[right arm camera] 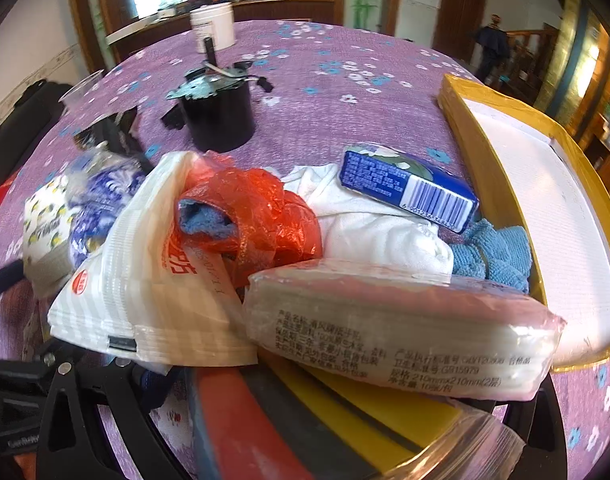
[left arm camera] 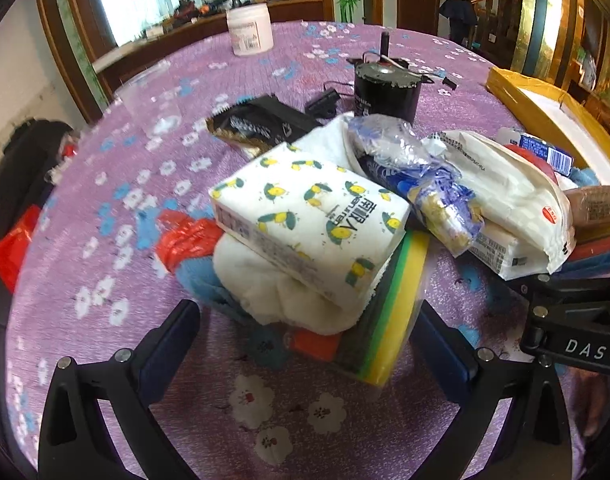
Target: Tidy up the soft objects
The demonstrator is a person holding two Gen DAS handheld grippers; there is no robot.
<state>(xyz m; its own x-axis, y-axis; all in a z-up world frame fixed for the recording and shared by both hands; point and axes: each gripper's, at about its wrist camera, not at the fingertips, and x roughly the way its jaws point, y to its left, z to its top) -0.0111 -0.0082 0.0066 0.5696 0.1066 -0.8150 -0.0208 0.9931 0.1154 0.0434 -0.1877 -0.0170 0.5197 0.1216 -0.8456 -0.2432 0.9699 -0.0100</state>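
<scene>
A heap of soft things lies on the purple flowered tablecloth (left arm camera: pixel 105 184). In the left wrist view a lemon-print tissue pack (left arm camera: pixel 309 216) rests on a white cloth (left arm camera: pixel 277 292) and a green-yellow sponge pack (left arm camera: pixel 393 312). My left gripper (left arm camera: pixel 309 340) is open, its fingers either side of the sponge pack and cloth. In the right wrist view a pink tissue pack (right arm camera: pixel 401 328) lies across a bagged sponge stack (right arm camera: pixel 345 428) between my right gripper's fingers; the fingertips are hidden. Behind lie a white striped pack (right arm camera: pixel 145 264), a red plastic bag (right arm camera: pixel 257 216), a white cloth (right arm camera: pixel 369 224), a blue towel (right arm camera: pixel 493 256) and a blue tissue pack (right arm camera: pixel 409 184).
A yellow-rimmed white tray (right arm camera: pixel 545 208) stands at the right. A black motor with wires (right arm camera: pixel 217 112), a white jar (right arm camera: pixel 215 26), a dark snack packet (left arm camera: pixel 257 124) and a clear cup (left arm camera: pixel 153 96) sit farther back. The right gripper's body (left arm camera: pixel 577 332) shows at the left view's right edge.
</scene>
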